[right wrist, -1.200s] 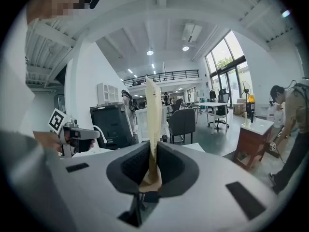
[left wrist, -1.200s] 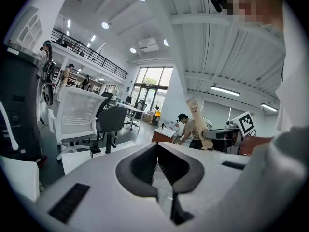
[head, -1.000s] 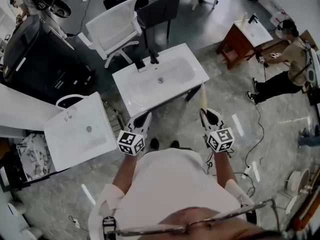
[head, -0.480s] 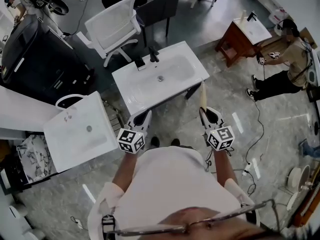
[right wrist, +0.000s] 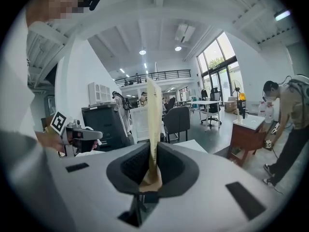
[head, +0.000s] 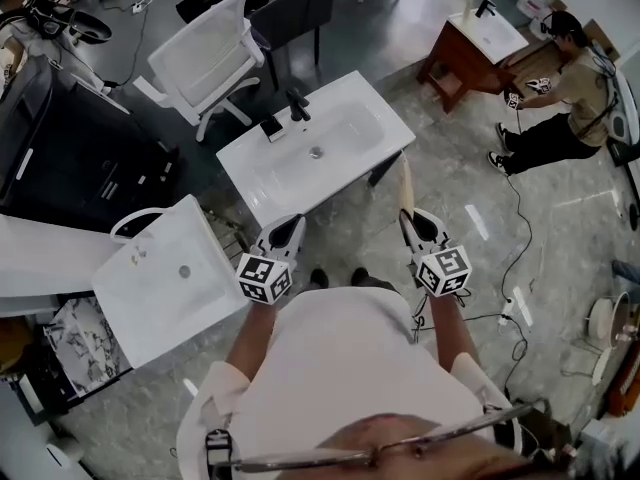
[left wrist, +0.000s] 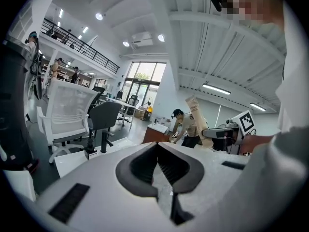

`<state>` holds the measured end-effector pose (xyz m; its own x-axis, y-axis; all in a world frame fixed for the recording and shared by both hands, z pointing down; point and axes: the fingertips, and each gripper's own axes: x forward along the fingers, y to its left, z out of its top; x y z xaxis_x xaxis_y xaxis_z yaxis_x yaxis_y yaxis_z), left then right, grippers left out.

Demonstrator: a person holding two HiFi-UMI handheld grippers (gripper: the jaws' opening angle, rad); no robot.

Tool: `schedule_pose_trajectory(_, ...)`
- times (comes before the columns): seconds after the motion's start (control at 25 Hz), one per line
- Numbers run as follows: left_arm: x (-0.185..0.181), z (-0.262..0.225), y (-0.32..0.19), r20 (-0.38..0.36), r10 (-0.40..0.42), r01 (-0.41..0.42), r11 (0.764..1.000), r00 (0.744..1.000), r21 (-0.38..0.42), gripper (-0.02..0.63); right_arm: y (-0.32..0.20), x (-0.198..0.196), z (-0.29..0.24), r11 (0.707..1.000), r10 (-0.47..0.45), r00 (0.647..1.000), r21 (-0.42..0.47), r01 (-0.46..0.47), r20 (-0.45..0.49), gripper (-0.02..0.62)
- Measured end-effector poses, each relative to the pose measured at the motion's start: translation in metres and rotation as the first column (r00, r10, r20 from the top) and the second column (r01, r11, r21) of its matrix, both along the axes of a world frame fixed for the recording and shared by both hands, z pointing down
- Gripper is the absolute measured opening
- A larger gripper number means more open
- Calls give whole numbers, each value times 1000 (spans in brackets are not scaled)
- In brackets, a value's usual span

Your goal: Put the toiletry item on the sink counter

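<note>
Before sink counter (head: 258,190) near edge | right gripper (head: 412,220) clamps toiletry tube (head: 406,183), tip near corner | left gripper (head: 287,231) closed, empty

The person is holding the left forearm (head: 248,336) and the right forearm (head: 447,330) forward from the torso, elbows bent, with a gripper in each hand, level with one another and well apart. The left gripper (head: 288,230) is pointing ahead, its jaws pressing together with nothing between them. The right gripper (head: 412,224) is pointing the same way, its jaws clamping the lower end of a pale tube (head: 406,183), which is sticking out past the fingertips.
</note>
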<state>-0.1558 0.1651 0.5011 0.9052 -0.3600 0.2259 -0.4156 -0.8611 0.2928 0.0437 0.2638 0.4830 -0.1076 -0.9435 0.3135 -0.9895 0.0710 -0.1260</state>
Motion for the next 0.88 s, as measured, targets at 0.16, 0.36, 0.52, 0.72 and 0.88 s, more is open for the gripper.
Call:
schedule_pose_trajectory(0.16, -8, 8, -11, 10, 20, -20, 1000, 1000, -10, 5, -6, -6, 6, 1000, 28, 1000, -13, -28, 3, 37)
schedule_pose_trajectory(0.36, -11, 9, -29, 3, 27, -27, 1000, 1000, -8, 5, -18, -14, 9, 999, 32, 999, -23, -32, -6, 37)
schedule_pose_trajectory(0.52, -6, 10, -37, 1, 29, -29, 999, 1000, -17, 5, -26, -11, 12, 999, 22, 1000, -39, -23, -7, 37)
schedule_pose_trajectory(0.72, 4, 16, -51, 13, 17, -16, 999, 1000, -28, 5, -46, 0, 19, 999, 7, 1000, -51, -7, 12, 37)
schedule_pose_trajectory(0.88, 15, 21, -70, 25, -18, 19, 999, 1000, -31, 5, -73, 9, 27, 997, -46, 999, -59, 47, 23, 37)
